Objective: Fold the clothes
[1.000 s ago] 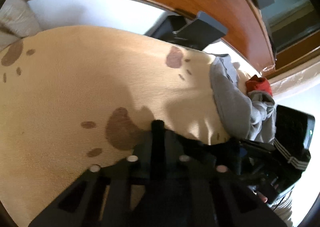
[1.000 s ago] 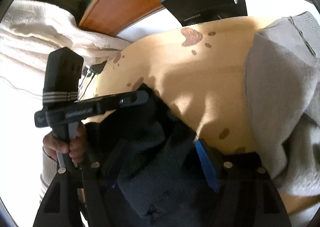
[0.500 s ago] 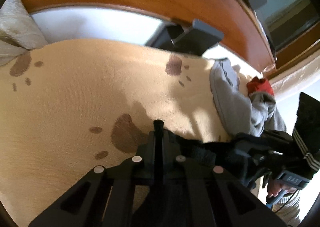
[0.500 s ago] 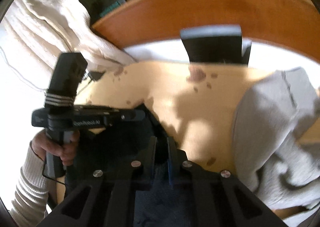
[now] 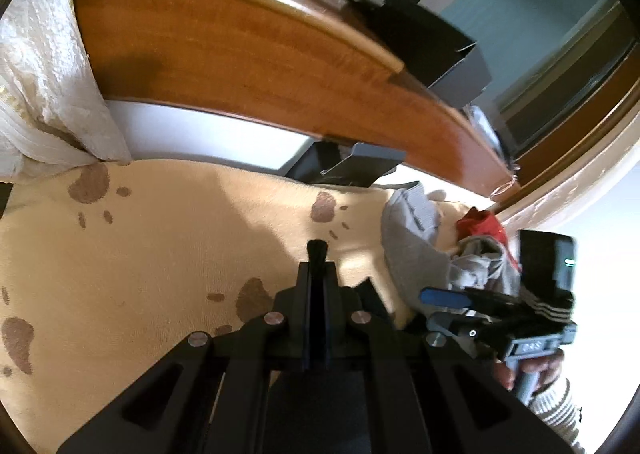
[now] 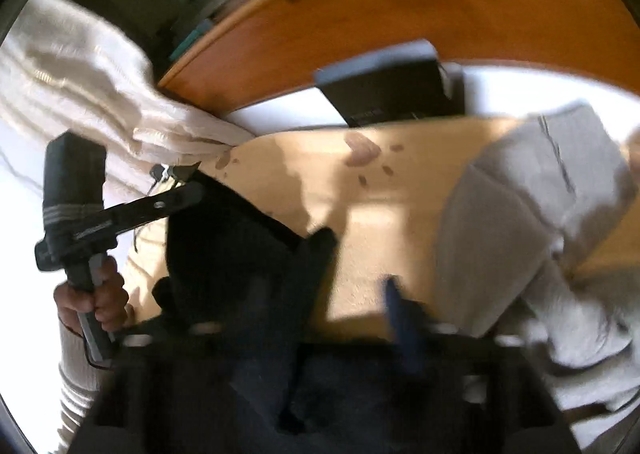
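My right hand-held gripper (image 6: 352,294), clamped together half a second earlier, had opened, releasing the dark garment (image 6: 248,254) at the bed's (image 5: 140,254) near edge; my left hand-held gripper (image 5: 317,254) stayed clamped on it.

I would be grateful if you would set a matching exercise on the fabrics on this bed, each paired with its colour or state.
Things:
1. dark garment
2. grey garment
3. red garment
4. blanket

States:
A. crumpled on the right side of the bed
B. cream with brown spots, spread flat
C. pinched in the shut left tool
D. a small heap beyond the grey pile, near the headboard's end

Pairs: 1-C, 2-A, 3-D, 4-B
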Action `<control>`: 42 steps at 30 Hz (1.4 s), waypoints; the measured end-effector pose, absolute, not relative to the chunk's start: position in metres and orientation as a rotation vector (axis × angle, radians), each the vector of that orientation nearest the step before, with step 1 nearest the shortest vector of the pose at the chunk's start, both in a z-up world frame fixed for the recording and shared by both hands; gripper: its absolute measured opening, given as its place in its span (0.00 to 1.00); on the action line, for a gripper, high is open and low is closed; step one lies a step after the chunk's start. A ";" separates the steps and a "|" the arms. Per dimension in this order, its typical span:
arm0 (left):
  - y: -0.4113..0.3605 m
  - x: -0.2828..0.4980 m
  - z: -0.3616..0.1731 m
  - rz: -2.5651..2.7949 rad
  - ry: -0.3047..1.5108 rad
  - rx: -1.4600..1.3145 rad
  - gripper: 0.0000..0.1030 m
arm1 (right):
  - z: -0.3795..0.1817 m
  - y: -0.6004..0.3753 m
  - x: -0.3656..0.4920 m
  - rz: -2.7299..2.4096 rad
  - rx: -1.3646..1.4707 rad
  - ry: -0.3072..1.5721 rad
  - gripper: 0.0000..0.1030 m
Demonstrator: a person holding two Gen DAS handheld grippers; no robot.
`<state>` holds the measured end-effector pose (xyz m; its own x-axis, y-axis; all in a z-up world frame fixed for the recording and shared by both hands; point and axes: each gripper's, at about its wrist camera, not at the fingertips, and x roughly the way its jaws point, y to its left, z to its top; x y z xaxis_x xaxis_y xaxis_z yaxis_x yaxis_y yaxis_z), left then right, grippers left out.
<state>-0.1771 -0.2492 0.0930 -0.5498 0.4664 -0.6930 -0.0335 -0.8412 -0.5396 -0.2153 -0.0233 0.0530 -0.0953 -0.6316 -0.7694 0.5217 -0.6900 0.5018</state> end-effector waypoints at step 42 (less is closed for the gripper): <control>-0.256 -0.087 0.105 2.426 -0.600 -1.184 0.05 | 0.105 -0.057 -0.104 -1.922 0.652 0.656 0.04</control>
<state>-0.0865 -0.2561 0.1051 -0.5761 0.5018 -0.6453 -0.1430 -0.8391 -0.5249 -0.1035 -0.0566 0.1047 -0.3898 -0.6182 -0.6825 0.9066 -0.3879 -0.1663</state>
